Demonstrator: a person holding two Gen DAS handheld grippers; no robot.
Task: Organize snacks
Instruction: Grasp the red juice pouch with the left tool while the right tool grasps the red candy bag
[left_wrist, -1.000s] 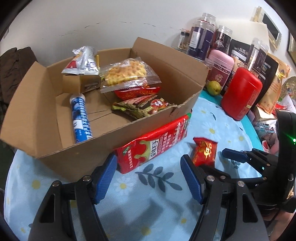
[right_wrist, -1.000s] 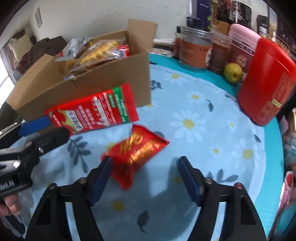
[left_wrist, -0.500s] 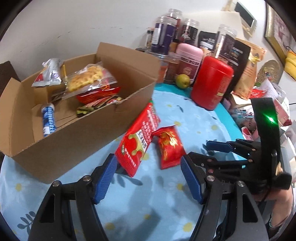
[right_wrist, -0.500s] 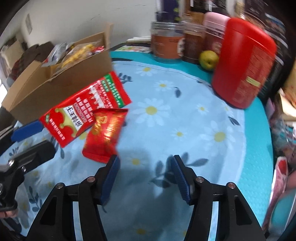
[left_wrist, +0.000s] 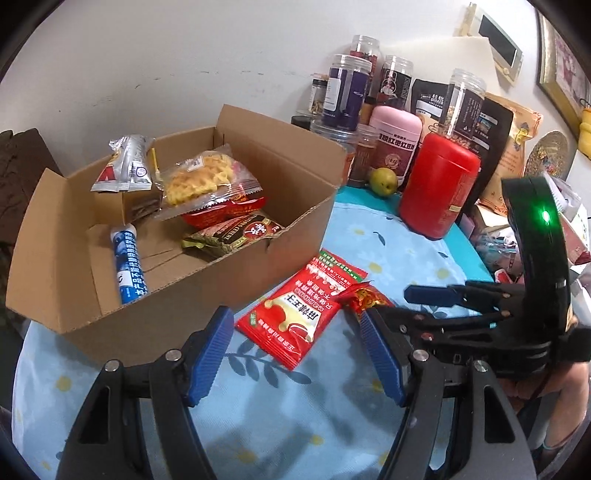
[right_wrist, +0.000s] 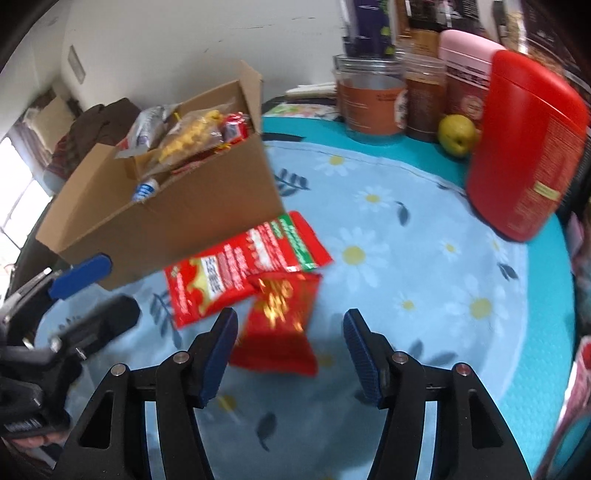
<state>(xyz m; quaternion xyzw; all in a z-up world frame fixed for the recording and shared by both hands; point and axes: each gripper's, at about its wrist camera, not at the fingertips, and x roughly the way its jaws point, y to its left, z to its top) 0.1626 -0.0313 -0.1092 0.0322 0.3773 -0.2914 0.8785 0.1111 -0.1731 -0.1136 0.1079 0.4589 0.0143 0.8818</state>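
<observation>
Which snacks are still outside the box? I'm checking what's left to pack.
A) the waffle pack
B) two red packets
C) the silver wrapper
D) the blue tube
B: the large red packet and the small red packet lie on the cloth beside the box; the other snacks are already in the box.

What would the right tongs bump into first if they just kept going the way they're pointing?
Probably the small red snack packet, lying on the daisy tablecloth between the open right tongs. Depth is hard to judge, but nothing else seems to lie in the way.
</observation>
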